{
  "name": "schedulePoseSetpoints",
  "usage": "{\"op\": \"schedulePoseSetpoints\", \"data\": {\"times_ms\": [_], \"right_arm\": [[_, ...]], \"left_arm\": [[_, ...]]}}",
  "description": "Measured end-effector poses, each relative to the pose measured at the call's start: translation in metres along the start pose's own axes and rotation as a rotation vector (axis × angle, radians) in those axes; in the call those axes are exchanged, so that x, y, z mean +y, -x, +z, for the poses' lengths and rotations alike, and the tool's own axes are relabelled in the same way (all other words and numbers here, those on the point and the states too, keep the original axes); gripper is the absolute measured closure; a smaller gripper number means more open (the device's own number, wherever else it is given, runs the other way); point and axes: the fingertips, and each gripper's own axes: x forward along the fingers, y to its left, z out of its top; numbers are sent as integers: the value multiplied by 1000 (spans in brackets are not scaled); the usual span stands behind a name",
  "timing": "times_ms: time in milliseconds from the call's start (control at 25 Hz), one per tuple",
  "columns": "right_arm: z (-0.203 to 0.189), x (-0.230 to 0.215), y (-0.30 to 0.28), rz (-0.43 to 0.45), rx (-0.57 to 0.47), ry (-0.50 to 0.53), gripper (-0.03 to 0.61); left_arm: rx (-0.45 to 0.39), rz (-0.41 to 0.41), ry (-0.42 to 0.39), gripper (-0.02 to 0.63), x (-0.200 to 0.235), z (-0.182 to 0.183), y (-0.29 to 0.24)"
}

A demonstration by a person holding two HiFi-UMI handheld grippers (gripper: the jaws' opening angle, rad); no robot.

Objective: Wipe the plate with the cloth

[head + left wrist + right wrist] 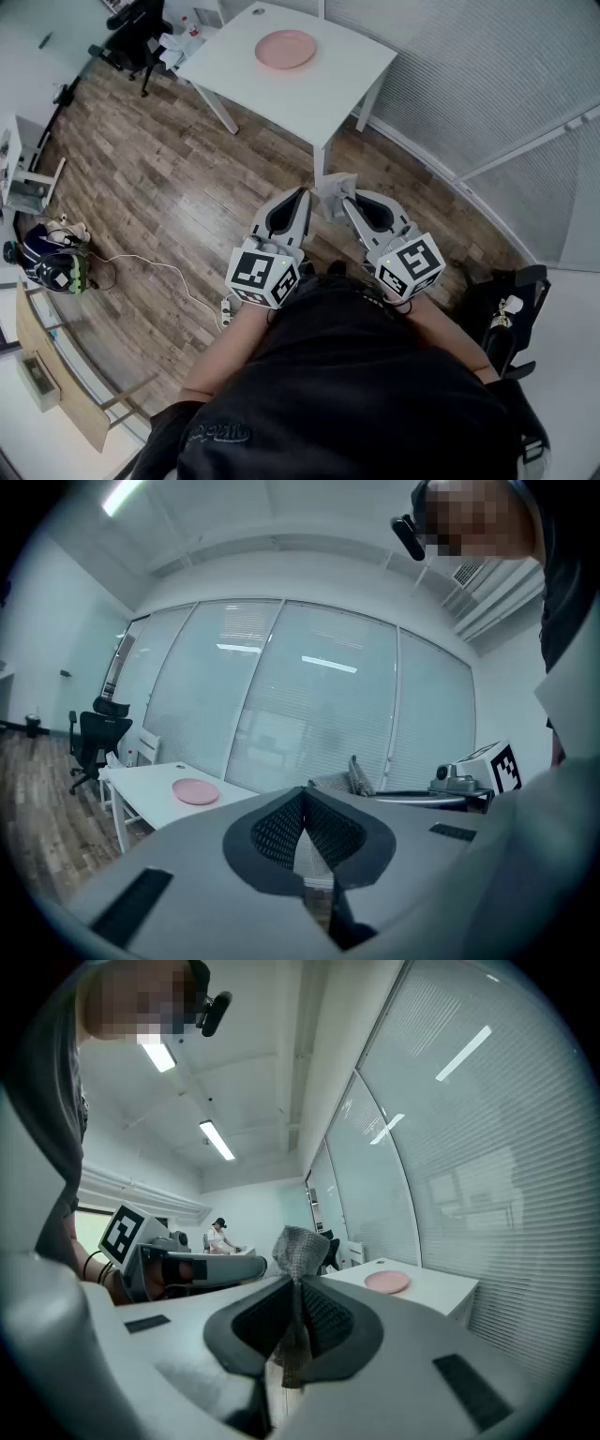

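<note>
A wooden floor (169, 187) fills most of the head view, bordered at the right by a curved glass wall with closed blinds (469, 75). A white desk (328, 84) stands at the top of that view, close to the glass. The person's dark-clothed torso (347, 394) takes up the lower part of the frame, both forearms reaching forward. A black office chair (131, 33) sits beyond the desk's left end, and a thin white cable (178, 277) trails across the boards at the left.

The two grippers are held side by side over the floor, well short of the desk and roughly level. The left gripper (302, 192) carries its marker cube (264, 272) near the wrist. In its own view its fingers (281, 832) are pressed together with nothing between them. The right gripper (345, 202) has its marker cube (411, 264) at the back too. Its fingers (328, 1321) are clamped on the cloth.

The pink plate (285, 49) lies flat on the desk, toward the far side, well apart from both grippers. The grey, woven cloth (298, 1246) sticks up in a bunched tuft above the right fingertips and hangs down a little below them, just beside the left gripper's tip.
</note>
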Motion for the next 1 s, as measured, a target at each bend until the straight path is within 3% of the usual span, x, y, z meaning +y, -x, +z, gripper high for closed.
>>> {"op": "schedulePoseSetpoints", "data": {"times_ms": [440,840,1000], "right_arm": [[-4,-11,-47,-5,19,-5,538],[19,-17,-161,23,-5,-17,537],[35,6,-210,63,-12,-25,537]], "left_arm": [[9,20,27,597,51,-1,-11],[8,26,15,597,161,33,-32],[2,38,2,597,206,58,-19]]}}
